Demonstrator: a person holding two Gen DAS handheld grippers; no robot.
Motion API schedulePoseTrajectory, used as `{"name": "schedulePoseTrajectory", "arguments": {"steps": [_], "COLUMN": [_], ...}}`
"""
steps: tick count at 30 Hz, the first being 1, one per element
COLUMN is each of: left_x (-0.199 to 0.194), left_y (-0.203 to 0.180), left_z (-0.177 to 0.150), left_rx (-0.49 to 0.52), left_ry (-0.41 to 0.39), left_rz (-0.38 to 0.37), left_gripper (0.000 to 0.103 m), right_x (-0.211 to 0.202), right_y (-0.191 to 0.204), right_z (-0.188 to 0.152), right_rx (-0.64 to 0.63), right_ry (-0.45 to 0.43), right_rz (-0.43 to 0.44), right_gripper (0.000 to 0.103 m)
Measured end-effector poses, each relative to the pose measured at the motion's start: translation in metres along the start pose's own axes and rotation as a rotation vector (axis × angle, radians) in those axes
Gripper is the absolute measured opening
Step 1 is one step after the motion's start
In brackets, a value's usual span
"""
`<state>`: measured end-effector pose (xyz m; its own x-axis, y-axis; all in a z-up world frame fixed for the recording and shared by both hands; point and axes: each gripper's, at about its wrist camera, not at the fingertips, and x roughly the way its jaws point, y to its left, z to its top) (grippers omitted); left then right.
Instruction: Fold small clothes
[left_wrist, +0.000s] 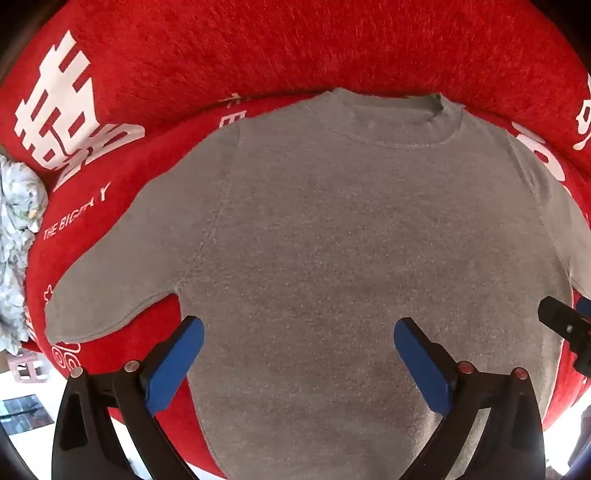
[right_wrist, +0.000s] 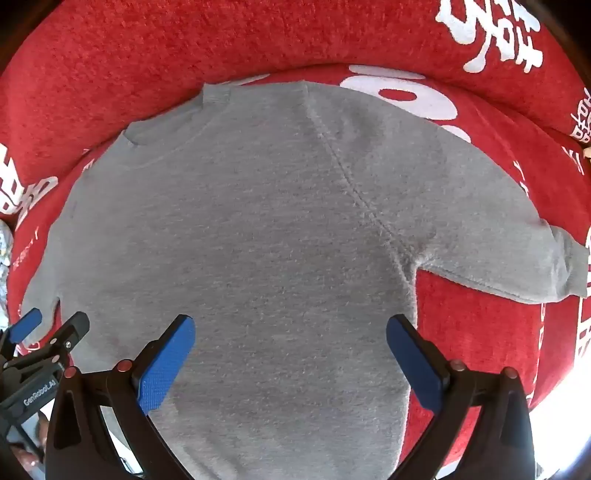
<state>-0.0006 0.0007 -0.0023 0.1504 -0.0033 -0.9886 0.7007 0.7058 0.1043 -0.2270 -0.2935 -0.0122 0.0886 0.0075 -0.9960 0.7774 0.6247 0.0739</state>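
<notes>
A small grey short-sleeved knit top (left_wrist: 332, 240) lies flat on a red plush cover, collar away from me, both sleeves spread out. It also fills the right wrist view (right_wrist: 258, 240). My left gripper (left_wrist: 299, 332) is open and empty, hovering over the lower left part of the top. My right gripper (right_wrist: 290, 330) is open and empty over the lower right part. The right gripper shows at the right edge of the left wrist view (left_wrist: 565, 325). The left gripper shows at the left edge of the right wrist view (right_wrist: 48, 328).
The red cover (left_wrist: 295, 48) with white characters rises into a padded back behind the top. A pale floral cloth (left_wrist: 16, 240) lies at the far left. A pink stool (left_wrist: 29, 369) and floor show beyond the cover's front left edge.
</notes>
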Motion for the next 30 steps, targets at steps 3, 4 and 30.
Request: {"name": "schedulePoseTrajectory", "arguments": {"steps": [3,4,30], "left_x": [0.005,0.007,0.010], "left_y": [0.006,0.007,-0.007], "left_z": [0.002,0.001,-0.002], "left_rx": [-0.002,-0.004,-0.003], "left_ry": [0.021,0.019,0.072], "left_rz": [-0.010,-0.010,-0.002], "left_gripper": [0.103,0.103,0.103], "right_x": [0.001,-0.002,-0.005], "right_y": [0.004,0.002,0.001], "right_z": [-0.002,-0.006,-0.006], "right_rx": [0.000,-0.004,0.030], "right_ry": [-0.011,-0.023,0.042], "right_rz": [-0.004,0.007,0.029], "right_gripper": [0.103,0.103,0.103]}}
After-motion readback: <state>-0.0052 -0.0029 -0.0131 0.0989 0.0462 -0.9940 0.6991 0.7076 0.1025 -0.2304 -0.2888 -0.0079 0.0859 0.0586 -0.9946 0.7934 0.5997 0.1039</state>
